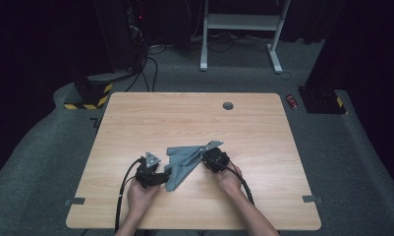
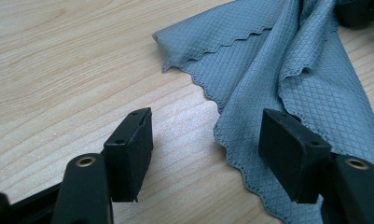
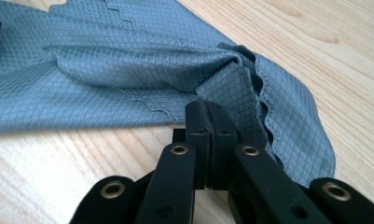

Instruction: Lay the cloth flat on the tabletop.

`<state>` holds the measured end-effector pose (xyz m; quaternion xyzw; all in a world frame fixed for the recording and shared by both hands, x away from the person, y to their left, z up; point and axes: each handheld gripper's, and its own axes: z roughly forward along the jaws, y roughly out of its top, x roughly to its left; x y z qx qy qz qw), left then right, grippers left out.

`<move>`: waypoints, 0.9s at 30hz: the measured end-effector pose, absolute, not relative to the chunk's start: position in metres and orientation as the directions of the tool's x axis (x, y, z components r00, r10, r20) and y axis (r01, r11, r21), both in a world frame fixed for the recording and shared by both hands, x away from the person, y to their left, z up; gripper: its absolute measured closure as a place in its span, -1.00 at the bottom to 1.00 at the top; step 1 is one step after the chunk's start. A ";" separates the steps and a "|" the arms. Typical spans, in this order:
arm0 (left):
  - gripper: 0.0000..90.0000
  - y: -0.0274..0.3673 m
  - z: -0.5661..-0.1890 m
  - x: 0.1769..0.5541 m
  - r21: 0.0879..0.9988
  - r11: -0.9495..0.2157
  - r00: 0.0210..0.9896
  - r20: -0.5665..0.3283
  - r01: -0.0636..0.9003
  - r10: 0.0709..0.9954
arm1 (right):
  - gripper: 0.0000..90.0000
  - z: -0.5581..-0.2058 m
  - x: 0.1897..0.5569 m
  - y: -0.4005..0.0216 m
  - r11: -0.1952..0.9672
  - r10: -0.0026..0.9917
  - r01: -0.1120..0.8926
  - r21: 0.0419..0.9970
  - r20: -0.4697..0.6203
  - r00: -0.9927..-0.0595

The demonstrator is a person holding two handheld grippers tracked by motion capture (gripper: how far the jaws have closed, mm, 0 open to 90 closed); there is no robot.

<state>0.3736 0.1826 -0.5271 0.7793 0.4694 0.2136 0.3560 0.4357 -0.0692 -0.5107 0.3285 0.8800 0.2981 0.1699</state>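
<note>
High view first: we've got the big light wooden table with rounded corners under everything, and our grey diamond-textured cloth with scalloped edges lying crumpled on it, right between the two grippers. Past the table's far edge there's grey carpet and a white metal frame standing well away from both grippers.

Over in the right gripper view, we see the right gripper with its jaws pressed together, and a folded corner of the cloth looks pinched at their tips. The fabric bunches up right at the pads and spreads away ahead of the jaws and off to their left. A flap hangs down just to the right of them, resting on the wood.

Left gripper view shows the left gripper standing wide, nothing gripped. We can see the cloth's scalloped edge running through the gap, closer to the right-hand pad, which sits over the fabric. The left-hand pad is over bare wood, just beside the cloth. Whether either pad actually touches the surface, we can't tell.

From above, each of our hands sits behind its gripper, cables trailing back towards us.
</note>
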 end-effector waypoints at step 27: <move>-0.23 0.182 -0.527 0.374 0.755 -0.306 0.469 -0.002 0.580 0.883 | 0.99 -0.507 0.338 -0.171 0.553 0.718 0.519 0.652 -0.058 -0.694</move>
